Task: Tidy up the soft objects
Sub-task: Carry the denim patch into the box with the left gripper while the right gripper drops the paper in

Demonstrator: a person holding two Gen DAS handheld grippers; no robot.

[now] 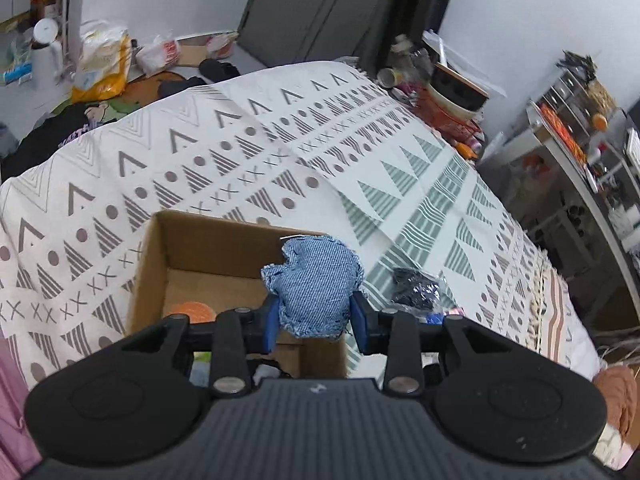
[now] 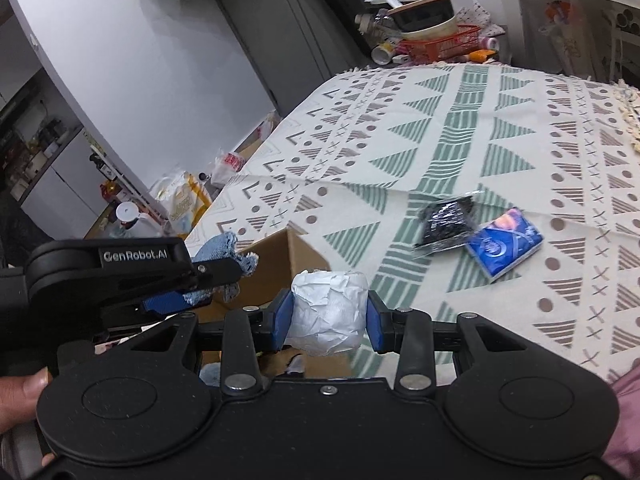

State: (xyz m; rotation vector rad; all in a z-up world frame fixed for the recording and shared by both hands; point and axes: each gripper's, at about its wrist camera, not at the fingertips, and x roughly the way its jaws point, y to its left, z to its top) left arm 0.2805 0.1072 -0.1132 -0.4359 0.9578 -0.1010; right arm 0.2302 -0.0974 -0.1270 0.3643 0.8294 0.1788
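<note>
My left gripper (image 1: 316, 320) is shut on a blue denim pouch (image 1: 314, 282), held above the open cardboard box (image 1: 208, 244). An orange soft thing (image 1: 192, 311) lies inside the box. In the right wrist view my right gripper (image 2: 327, 320) is shut on a crumpled white paper ball (image 2: 330, 312) over the box's near corner (image 2: 280, 256). The left gripper (image 2: 176, 280) with the denim pouch (image 2: 218, 250) shows at the left there. A black packet (image 2: 446, 220) and a blue tissue pack (image 2: 505, 243) lie on the patterned cloth (image 2: 440, 132).
The cloth-covered table (image 1: 240, 140) is edged by clutter: an orange basket with bowls (image 2: 436, 40) at the far end, bags (image 1: 102, 64) and a white bottle (image 1: 46, 50) on the floor, shelves (image 1: 580, 140) to the right. A hand (image 2: 20, 396) grips the left tool.
</note>
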